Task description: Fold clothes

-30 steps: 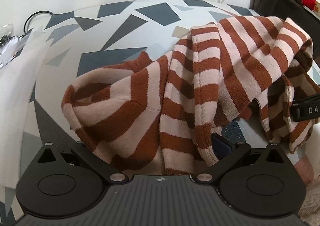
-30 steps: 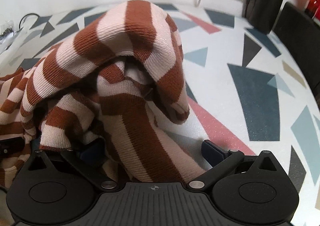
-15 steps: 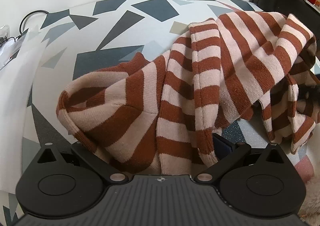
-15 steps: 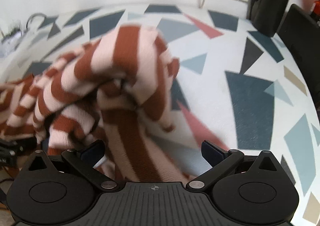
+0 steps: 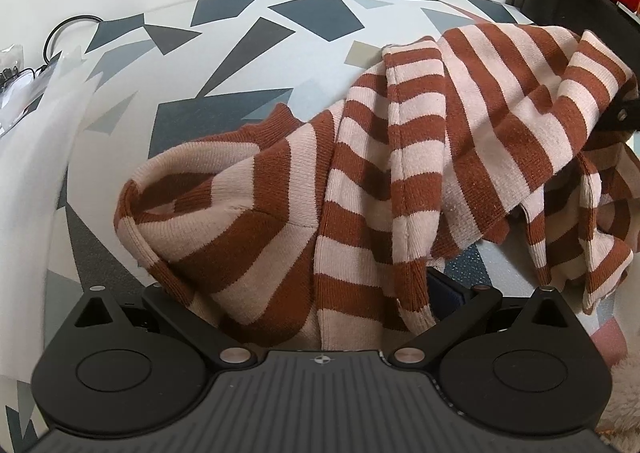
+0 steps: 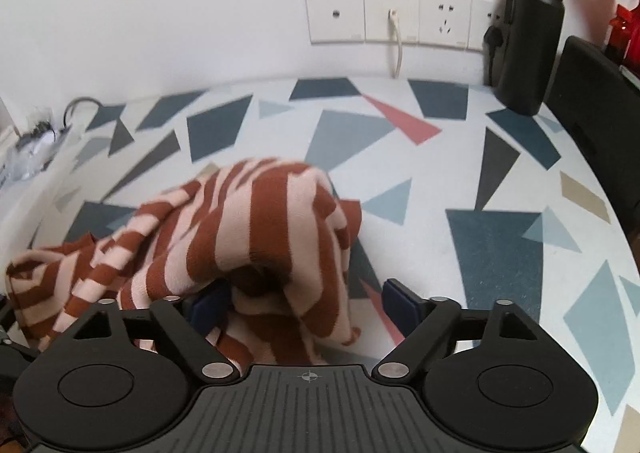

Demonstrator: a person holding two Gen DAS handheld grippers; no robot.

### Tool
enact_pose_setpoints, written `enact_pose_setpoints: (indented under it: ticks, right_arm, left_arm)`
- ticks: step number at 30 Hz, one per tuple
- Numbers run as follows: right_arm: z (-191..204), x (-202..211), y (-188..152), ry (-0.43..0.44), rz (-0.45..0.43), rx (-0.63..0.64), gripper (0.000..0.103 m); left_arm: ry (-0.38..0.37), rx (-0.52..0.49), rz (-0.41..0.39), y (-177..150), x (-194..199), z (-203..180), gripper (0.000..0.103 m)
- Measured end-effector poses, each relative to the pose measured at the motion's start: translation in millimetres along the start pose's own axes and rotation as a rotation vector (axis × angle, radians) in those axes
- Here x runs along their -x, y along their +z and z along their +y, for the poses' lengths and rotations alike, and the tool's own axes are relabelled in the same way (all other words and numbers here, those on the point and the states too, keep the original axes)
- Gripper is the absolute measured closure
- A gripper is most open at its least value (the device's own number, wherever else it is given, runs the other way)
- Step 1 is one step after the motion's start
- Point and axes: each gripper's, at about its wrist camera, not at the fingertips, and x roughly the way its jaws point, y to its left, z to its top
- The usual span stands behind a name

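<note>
Right gripper [image 6: 308, 301] closing, jaws still wide, striped sweater [image 6: 256, 237] bunched between them. Left gripper [image 5: 304, 293] buried in sweater folds; grip impossible to judge. Sweater heaped on patterned table [image 6: 500, 237], near edge.

Black gripper [image 6: 306, 305] linkages, silver pivots, blue-padded jaws

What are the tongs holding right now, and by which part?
Right tongs closing around a sweater fold, not yet gripping. Left tongs: sweater bunched between, grip unclear.

Rust-and-pink striped sweater [image 5: 400, 157] lies bunched on the patterned table [image 5: 240, 45].
</note>
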Motion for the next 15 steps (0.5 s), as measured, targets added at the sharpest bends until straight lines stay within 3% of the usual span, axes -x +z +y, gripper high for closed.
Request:
enact_pose_setpoints:
  ticks: [3,8,9,11,13,15]
  right_arm:
    - [6.1,-7.4,-7.8,-0.020,0.031,0.013,0.029]
    - [10.5,-10.8,-12.3,-0.012,0.043,0.028,0.055]
    - [10.3,-9.1,-10.7,-0.004,0.039,0.024,0.060]
    - [9.8,-4.8,-7.0,0.007,0.023,0.020,0.065]
    - [7.8,-0.1,-3.0,0.008,-0.004,0.018,0.071]
    - [2.6,4.3,-0.7,-0.010,-0.043,-0.009,0.078]
  left_arm:
    - [-0.001,0.000,0.001,-0.1,0.2,0.1,0.000]
    - [-0.024,0.018,-0.010,-1.6,2.7,6.0,0.003]
    - [-0.047,0.037,-0.015,-1.0,5.8,10.4,0.011]
    - [-0.096,0.076,-0.025,0.4,12.4,19.8,0.039]
    - [-0.166,0.127,-0.034,2.3,20.0,30.7,0.089]
    - [-0.185,0.147,-0.073,6.1,30.1,36.5,0.088]
